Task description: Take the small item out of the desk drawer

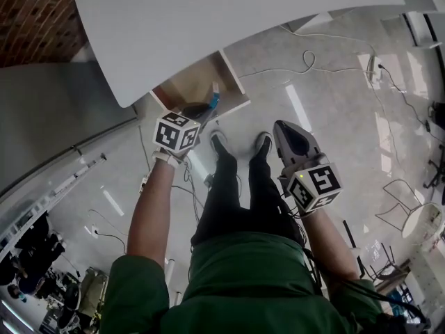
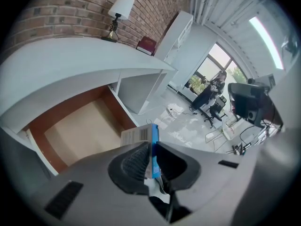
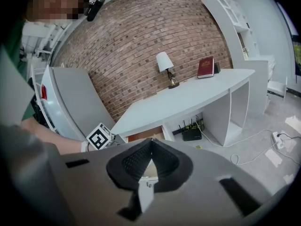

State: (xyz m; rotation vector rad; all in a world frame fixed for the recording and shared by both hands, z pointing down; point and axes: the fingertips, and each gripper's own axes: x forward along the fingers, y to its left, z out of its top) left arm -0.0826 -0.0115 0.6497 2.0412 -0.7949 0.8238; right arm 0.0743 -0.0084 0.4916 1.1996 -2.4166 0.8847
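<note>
Left gripper (image 2: pixel 151 144) first: its jaws are clamped on the small item (image 2: pixel 142 134), a flat blue pack with a white barcode label, held on edge between the pads, with its top end sticking out past the tips. In the head view I see that left gripper (image 1: pixel 206 110) out ahead of me on an outstretched arm, and the small item (image 1: pixel 214 99) rides at its tip, in front of the pulled-out drawer (image 1: pixel 191 81). The left gripper view has the drawer (image 2: pixel 80 128) open beyond the pack, with red-brown walls, a pale bottom and a white front, tucked under the white desk (image 2: pixel 70 65). A lamp (image 2: pixel 117 12) and a red book (image 2: pixel 146 45) stand on top, against the brick wall. Now the right gripper (image 3: pixel 150 142): its jaws are together at the tips with nothing between them. In the head view it (image 1: pixel 281 127) hangs low on my right side, well apart from the drawer.
</note>
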